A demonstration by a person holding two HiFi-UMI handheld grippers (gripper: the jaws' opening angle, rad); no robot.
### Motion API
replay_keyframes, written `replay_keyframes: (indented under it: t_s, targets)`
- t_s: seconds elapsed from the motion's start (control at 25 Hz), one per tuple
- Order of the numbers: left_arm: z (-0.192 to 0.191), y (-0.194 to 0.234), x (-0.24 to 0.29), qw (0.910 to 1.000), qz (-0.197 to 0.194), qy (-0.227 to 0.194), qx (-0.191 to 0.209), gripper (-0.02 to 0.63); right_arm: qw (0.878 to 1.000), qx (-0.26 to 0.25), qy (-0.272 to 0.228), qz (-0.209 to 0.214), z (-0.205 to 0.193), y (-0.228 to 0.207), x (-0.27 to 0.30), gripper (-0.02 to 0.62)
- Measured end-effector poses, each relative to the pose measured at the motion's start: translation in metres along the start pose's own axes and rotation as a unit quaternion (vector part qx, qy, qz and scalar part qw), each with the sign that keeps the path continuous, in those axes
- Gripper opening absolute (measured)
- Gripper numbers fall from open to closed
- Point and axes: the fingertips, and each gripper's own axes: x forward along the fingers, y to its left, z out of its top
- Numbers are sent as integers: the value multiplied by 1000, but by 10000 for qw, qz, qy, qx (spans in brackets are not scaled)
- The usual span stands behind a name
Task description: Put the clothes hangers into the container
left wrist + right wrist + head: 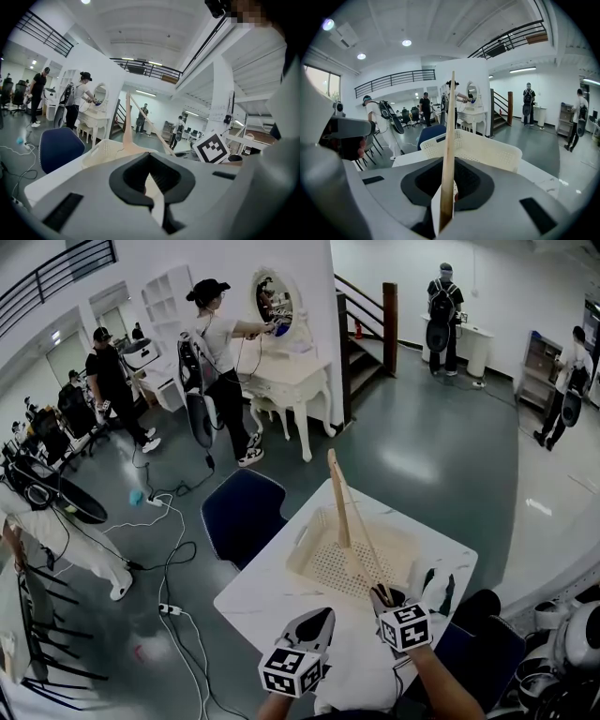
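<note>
Right gripper (382,595) pinches the wooden hanger (339,502) by its lower end, upright over the basket (305,554) at 12 o'clock. Better to tilt it toward 11 o'clock and lower slowly before letting go. Left gripper (319,622) at 9 o'clock is closed, empty

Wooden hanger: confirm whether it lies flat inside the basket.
No, the wooden hanger sticks up at a tilt above the basket, its lower end held by the right gripper.

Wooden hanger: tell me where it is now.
The hanger is held by the right tool, centre-right in the head view, rising over the white basket.
</note>
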Motion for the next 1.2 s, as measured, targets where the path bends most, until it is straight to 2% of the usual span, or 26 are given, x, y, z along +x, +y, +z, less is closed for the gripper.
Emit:
replay_keyframes:
  t_s: [0.64, 1.2]
  targets:
    - [-8, 9, -1, 9999, 95, 105, -72, 3, 9976, -64, 690, 18, -30, -3, 25, 63]
    - [-14, 13, 4, 9997, 140, 174, -95, 3, 9948, -177, 1004, 11, -43, -7, 37, 63]
